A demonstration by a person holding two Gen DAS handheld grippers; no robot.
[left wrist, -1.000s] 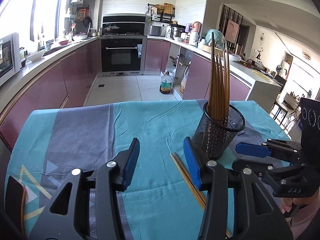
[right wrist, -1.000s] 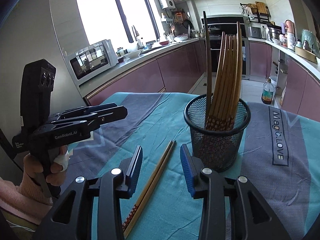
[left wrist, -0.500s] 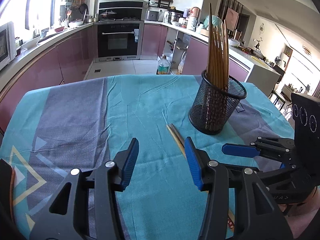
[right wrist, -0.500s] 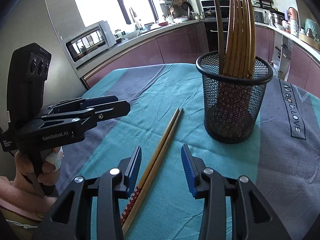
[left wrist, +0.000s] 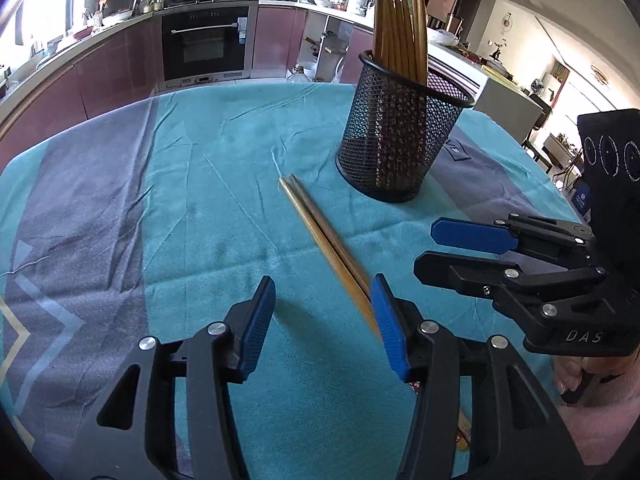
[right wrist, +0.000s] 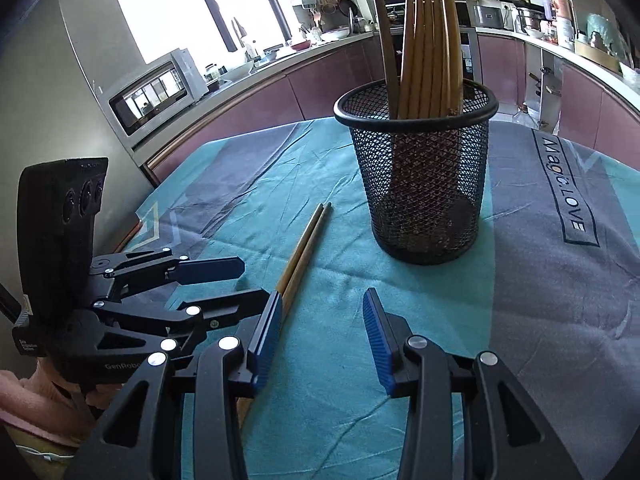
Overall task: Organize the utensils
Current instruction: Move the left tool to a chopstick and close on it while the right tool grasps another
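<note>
A pair of wooden chopsticks (left wrist: 320,232) (right wrist: 304,248) lies side by side on the cloth, pointing at a black mesh holder (left wrist: 400,140) (right wrist: 424,184). Several more chopsticks (right wrist: 428,40) stand in that holder. My left gripper (left wrist: 323,292) (right wrist: 252,280) hangs low over the near part of the pair. Its jaws are opening and nothing is pressed between the pads; the pair runs under its right finger. My right gripper (right wrist: 322,304) (left wrist: 434,246) is close beside it, open and empty, and the pair passes by its left finger.
A teal and grey tablecloth (left wrist: 180,200) covers the table. A person's hand (right wrist: 60,392) holds the left gripper. Beyond the far table edge are a kitchen floor, maroon cabinets, an oven (left wrist: 204,44) and a microwave (right wrist: 156,96).
Both grippers have sunk toward the cloth and tipped further down, the left one more. The lying chopsticks and the holder now appear nearer. The left jaws stand slightly wider.
</note>
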